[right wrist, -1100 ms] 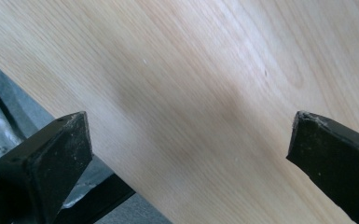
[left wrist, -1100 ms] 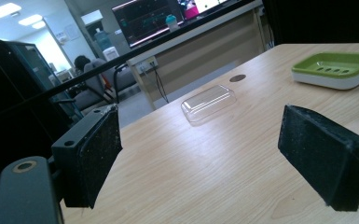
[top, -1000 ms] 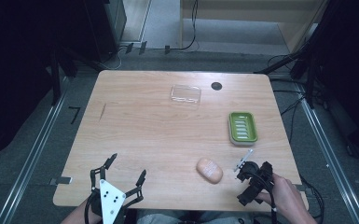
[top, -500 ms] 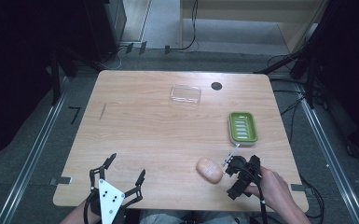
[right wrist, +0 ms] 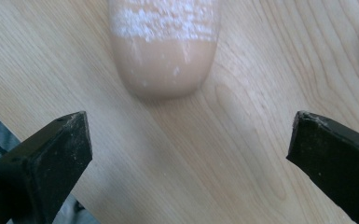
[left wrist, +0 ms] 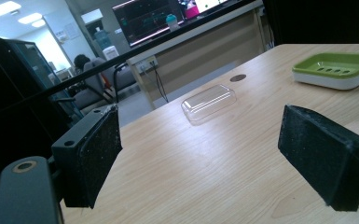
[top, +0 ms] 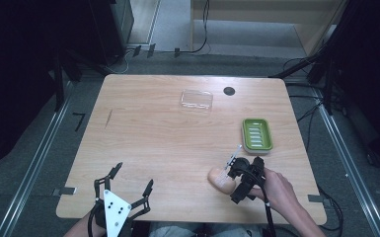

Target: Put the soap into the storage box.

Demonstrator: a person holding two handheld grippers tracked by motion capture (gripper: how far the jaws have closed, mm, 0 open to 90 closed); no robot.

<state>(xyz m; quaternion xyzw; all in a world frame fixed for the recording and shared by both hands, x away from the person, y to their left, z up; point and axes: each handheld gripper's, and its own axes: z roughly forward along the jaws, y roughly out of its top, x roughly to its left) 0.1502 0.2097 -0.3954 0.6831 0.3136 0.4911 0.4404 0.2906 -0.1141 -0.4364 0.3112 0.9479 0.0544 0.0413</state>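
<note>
Two tools, both mine: the left tool sits at the near edge of the wooden surface with its jaws spread wide and nothing between them, and the right tool hangs with jaws wide apart just above a peach-coloured soap bar, whose rounded end lies directly ahead of the gap. Beyond my right tool, near it, stands a green soap dish. Farther ahead of both tools, well apart, lie a clear plastic lid and a dark round hole in the surface.
</note>
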